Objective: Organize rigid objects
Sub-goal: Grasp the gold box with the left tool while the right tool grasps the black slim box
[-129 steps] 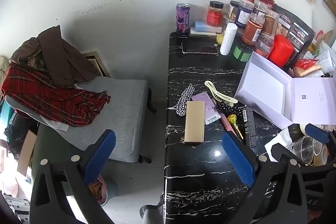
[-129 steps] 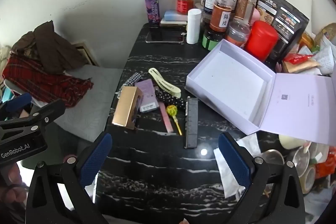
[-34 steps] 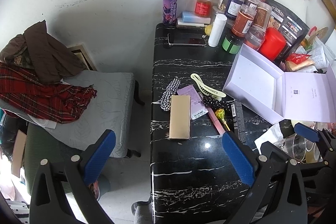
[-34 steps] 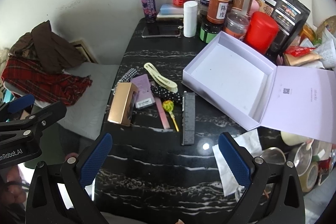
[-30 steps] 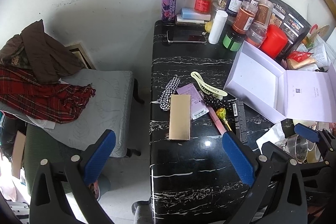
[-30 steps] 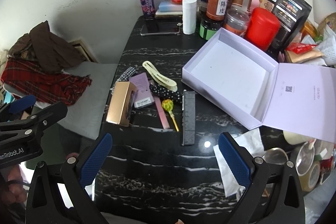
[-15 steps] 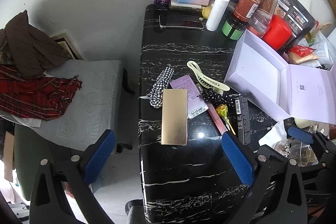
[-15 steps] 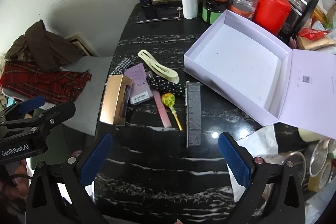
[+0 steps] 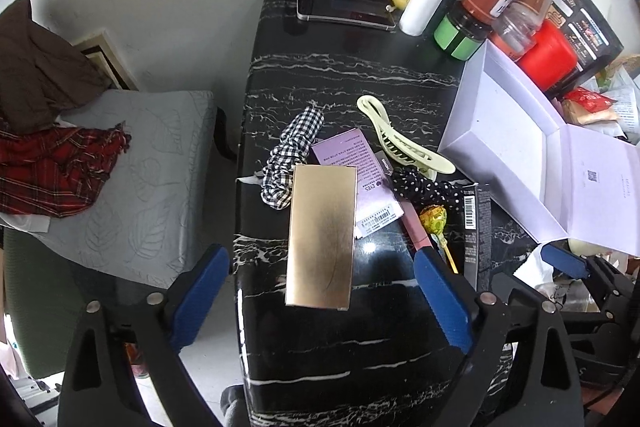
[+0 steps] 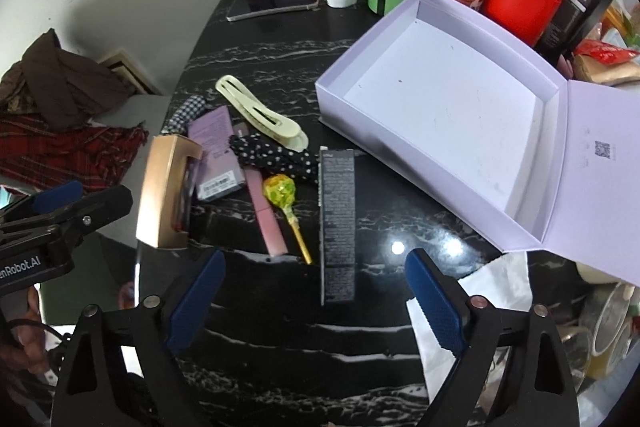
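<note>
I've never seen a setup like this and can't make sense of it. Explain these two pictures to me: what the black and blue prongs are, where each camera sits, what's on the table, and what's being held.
No robot here: a person holds a two-finger gripper in each hand, each carrying a fisheye camera looking along its fingers. The prongs with blue pads are those fingers.

One picture is from the left gripper, the other from the right gripper. Both are open and hold nothing.

On the black marble table lie a gold box, a purple box, a cream hair clip, a lollipop, a slim black box and an open, empty white gift box. Jars and a can stand at the far end.
</note>
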`<state>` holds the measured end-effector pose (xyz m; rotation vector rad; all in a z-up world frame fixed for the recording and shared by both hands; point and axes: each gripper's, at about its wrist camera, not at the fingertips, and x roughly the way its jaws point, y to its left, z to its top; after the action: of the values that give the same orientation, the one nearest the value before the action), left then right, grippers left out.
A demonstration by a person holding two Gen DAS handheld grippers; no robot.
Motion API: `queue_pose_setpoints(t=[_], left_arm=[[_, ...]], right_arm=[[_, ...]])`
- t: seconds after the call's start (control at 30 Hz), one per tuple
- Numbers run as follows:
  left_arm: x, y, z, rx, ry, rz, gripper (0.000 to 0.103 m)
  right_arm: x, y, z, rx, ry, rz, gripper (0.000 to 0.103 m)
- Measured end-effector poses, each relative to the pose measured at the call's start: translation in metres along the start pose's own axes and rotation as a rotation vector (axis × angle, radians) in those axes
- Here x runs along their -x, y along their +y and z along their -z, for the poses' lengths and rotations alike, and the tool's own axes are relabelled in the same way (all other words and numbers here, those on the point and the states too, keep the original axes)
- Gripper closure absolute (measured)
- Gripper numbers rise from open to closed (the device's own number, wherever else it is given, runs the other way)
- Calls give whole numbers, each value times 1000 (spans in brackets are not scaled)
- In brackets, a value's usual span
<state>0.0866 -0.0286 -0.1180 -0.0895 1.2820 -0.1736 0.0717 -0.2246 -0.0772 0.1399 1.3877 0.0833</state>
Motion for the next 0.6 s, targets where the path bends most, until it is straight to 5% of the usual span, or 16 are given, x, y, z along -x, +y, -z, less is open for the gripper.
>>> queue_pose_setpoints(t=[0.27,0.6], left_arm=[[-32,7,-4,41,40,11,13],[-57,12,-3,71,110,33,41]], right_arm=[[-30,-11,-8,-5,57,3,24],[-56,-19,-17,-24,101,-17,32]])
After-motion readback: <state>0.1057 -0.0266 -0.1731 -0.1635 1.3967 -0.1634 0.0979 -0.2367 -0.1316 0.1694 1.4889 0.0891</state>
